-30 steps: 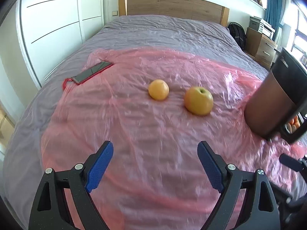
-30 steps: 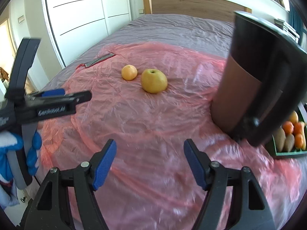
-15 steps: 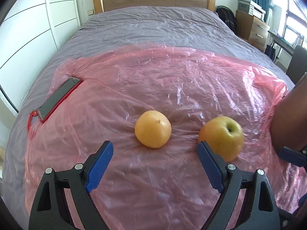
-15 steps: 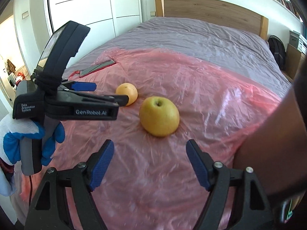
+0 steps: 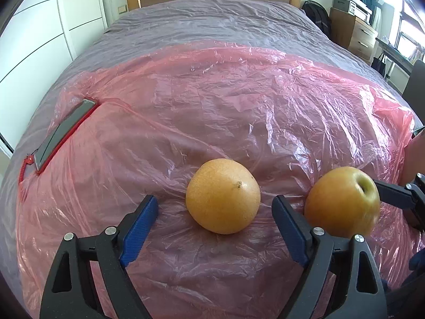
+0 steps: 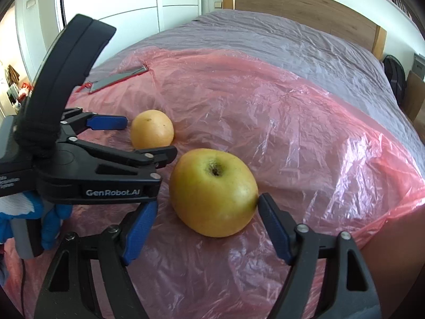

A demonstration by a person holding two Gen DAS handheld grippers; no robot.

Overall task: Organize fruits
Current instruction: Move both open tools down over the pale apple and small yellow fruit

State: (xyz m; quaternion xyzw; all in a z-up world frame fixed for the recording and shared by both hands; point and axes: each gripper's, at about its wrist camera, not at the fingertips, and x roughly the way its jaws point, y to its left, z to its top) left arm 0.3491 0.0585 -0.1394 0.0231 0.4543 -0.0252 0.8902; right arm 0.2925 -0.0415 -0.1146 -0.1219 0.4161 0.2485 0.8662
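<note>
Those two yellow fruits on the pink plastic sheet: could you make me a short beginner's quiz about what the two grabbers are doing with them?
1. True or false: the left gripper is shut on the round yellow-orange pear.
2. Which fruit sits between the fingers of the right gripper? A. the round yellow-orange pear; B. the yellow-green apple with a stem dimple; C. neither.
3. Fill in: the flat dark phone in a red case lies near the ____ edge of the crinkled pink plastic sheet, as the left wrist view shows it.

Key: 1. False, its jaws stand open on either side of the pear. 2. B. 3. left.
</note>
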